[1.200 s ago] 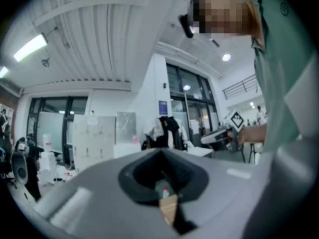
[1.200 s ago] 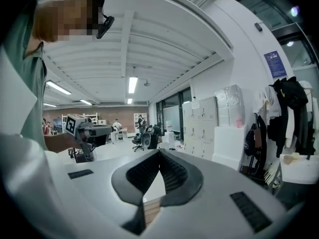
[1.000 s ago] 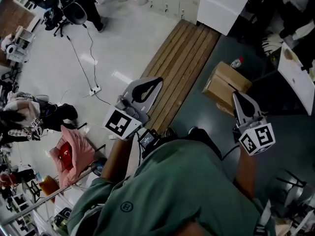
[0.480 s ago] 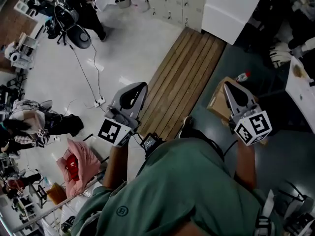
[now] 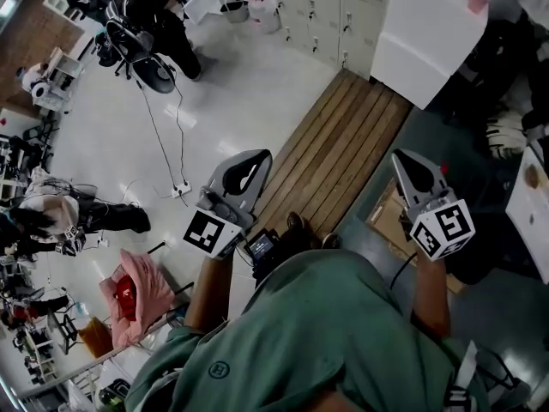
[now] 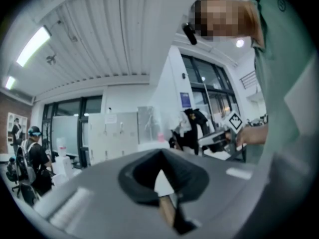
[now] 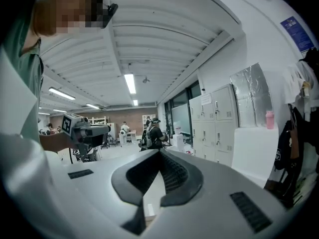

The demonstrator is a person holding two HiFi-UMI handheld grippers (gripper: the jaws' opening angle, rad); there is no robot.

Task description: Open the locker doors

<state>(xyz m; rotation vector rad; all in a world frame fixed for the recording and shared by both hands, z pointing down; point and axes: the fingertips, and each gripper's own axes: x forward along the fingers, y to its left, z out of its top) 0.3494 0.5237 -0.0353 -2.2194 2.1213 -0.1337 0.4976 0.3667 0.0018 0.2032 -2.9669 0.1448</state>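
The left hand-held gripper [image 5: 260,156] and right hand-held gripper [image 5: 400,156] are each pressed together on nothing and carried ahead of the body, evidently in approach, since the lockers [image 5: 322,11] stand shut, well apart, at the far edge of the floor [image 5: 232,84].

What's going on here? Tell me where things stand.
A person in a green shirt holds a gripper in each hand, out in front. The left gripper and the right gripper both have their fingers together, with nothing between them. The lockers stand across the floor, beyond the wooden boards, well apart from both grippers. The doors that show look closed, so no door has been opened yet.
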